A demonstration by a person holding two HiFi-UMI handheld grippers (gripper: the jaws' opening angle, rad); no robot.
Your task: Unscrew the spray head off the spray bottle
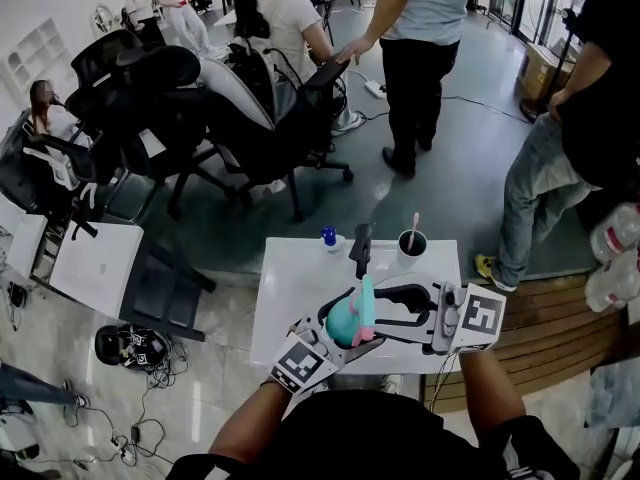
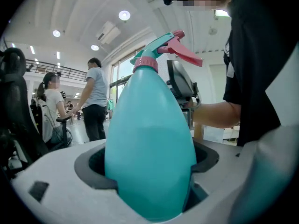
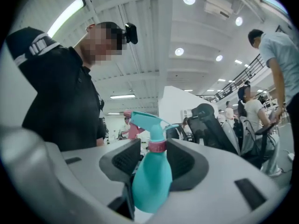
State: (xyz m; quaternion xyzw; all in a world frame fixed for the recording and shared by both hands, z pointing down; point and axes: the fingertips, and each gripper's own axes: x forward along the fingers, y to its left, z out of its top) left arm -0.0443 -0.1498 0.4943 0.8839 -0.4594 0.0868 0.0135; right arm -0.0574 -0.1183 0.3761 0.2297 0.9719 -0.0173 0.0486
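Spray bottle over table, belly clamped in left gripper. Long axis upright, spray head topmost. Right gripper nearer head: jaws flank pink collar, seemingly slack.

A: How much of the spray bottle do we see from the head view?
B: Only part; the rest sits hidden between the left gripper and the right gripper.
A: And past the grippers, on the bench?
B: A blue-capped thing and a dark cup, both too small for us to name.
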